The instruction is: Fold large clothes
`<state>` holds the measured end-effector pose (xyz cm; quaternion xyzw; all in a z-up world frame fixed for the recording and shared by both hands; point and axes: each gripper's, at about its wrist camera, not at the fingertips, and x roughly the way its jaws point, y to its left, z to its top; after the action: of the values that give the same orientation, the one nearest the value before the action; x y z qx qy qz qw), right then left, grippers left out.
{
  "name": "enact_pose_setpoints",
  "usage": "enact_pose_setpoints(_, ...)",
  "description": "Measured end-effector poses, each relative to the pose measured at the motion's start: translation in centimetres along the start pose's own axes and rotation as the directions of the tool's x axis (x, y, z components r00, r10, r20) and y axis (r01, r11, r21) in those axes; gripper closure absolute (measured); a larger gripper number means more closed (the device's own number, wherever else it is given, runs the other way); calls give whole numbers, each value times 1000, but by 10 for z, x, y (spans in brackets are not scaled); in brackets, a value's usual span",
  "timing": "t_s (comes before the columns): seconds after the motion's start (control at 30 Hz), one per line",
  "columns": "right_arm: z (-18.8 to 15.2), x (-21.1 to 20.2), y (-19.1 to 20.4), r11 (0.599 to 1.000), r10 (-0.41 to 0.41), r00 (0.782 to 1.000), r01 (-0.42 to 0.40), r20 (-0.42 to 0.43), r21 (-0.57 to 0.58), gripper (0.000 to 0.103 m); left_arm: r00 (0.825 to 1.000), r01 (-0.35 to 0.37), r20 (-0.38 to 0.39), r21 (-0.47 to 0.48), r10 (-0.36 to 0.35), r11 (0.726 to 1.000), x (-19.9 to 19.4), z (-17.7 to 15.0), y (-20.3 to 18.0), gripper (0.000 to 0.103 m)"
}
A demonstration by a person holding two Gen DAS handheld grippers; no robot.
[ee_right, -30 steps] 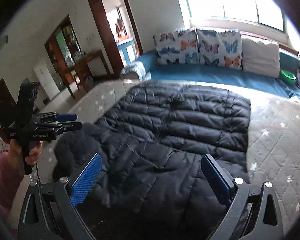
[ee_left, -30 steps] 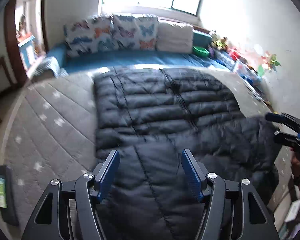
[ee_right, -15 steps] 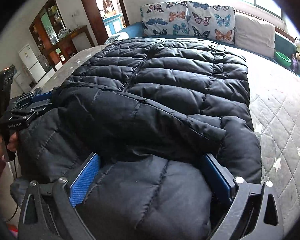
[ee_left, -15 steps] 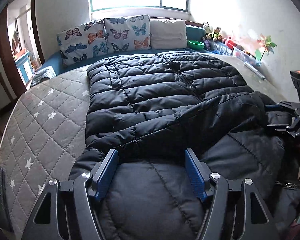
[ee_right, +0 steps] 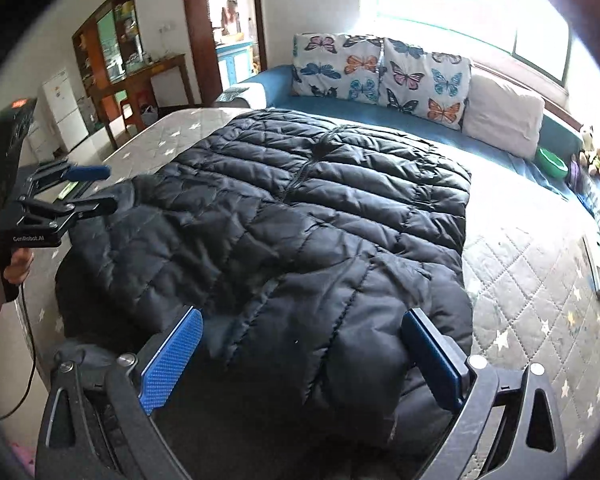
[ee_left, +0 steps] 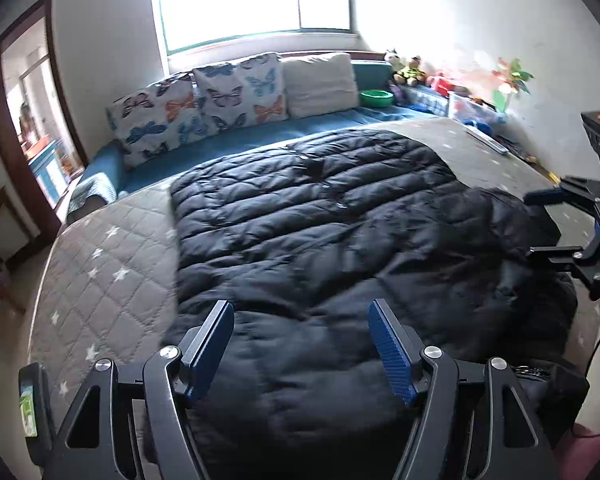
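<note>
A large black quilted puffer jacket [ee_left: 320, 216] lies spread on the grey star-quilted mattress [ee_left: 104, 264], its near part folded over towards the pillows. It also shows in the right wrist view [ee_right: 300, 216]. My left gripper [ee_left: 302, 344] is open, hovering over the jacket's near edge with nothing between its blue pads. My right gripper [ee_right: 300, 356] is open over the near fold, empty. Each gripper shows in the other's view: the right gripper [ee_left: 552, 220] at the jacket's right side, the left gripper [ee_right: 84, 188] at its left side.
Butterfly pillows [ee_left: 204, 104] and a cream pillow [ee_left: 320, 84] line the blue bench under the window. A green bowl [ee_left: 376, 98], toys and boxes sit at the right. A phone [ee_left: 30, 404] lies at the mattress's near left corner. A doorway [ee_right: 232, 20] opens behind.
Both grippers have drawn back and risen from the jacket. The lifted near part has been laid flat over the jacket's middle, and both grippers stay open.
</note>
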<state>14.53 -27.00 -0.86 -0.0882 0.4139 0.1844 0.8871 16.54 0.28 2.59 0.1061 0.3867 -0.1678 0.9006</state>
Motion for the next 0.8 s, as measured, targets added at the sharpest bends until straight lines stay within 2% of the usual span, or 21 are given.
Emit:
enact_pose_setpoints(0.13, 0, -2, 10, 994, -91, 995, 93, 34, -59, 0, 999, 11, -35, 35, -10, 999, 16, -4, -10, 29)
enact_pose_setpoints(0.4, 2, -4, 20, 984, -134, 989, 139, 59, -106, 0, 997, 39, -67, 7, -39, 999, 38, -10, -7, 26)
enact_pose_setpoints(0.6, 6, -10, 29, 986, -104, 991, 114, 90, -118, 0, 997, 34, -65, 13, -33, 999, 44, -13, -9, 24)
enact_pose_setpoints(0.8, 1, 2, 32, 991, -67, 996, 73, 54, -116, 0, 997, 36, -63, 12, -35, 999, 45, -14, -7, 24)
